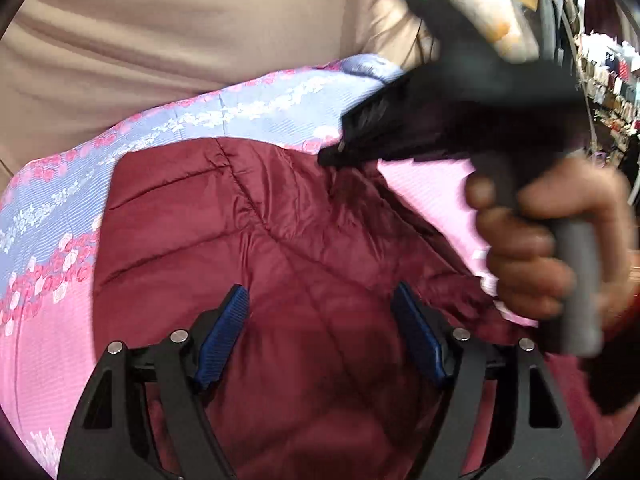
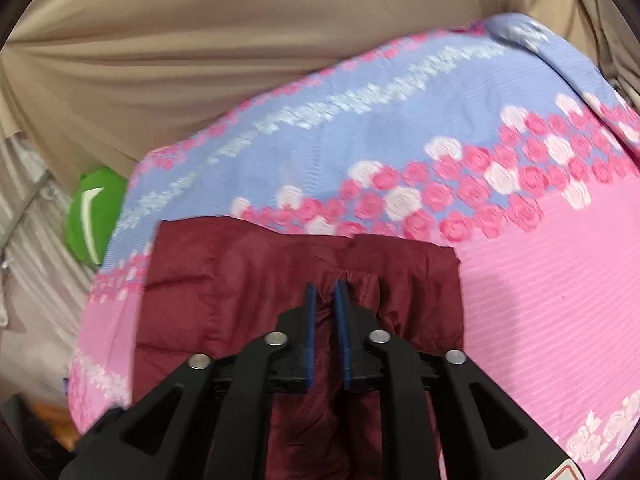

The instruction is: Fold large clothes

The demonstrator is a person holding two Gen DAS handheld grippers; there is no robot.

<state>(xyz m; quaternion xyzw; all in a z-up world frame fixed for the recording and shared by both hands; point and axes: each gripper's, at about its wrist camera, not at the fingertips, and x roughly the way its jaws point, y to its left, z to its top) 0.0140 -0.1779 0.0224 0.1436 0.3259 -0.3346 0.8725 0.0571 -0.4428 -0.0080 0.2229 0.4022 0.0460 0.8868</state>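
floral pink-blue bedspread [image 2: 460, 128], beige curtain [image 2: 240, 40]

Maroon quilted jacket [image 2: 248, 280]; pink/blue rose-print sheet [image 2: 520, 260]; blue-padded tongs [image 2: 325, 292].

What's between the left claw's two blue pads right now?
Only the maroon quilted jacket, lying under the open left claw and not pinched, as the left wrist view shows. The right claw has its fabric clamped.

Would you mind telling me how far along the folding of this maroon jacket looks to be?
Partly done, I think. The maroon quilted jacket already lies on the floral bedspread with a fairly straight far edge, suggesting at least one fold. In hand: the right gripper is shut on a pinch of the jacket, while the left gripper hovers open above it. Left: how many folds remain cannot be told.
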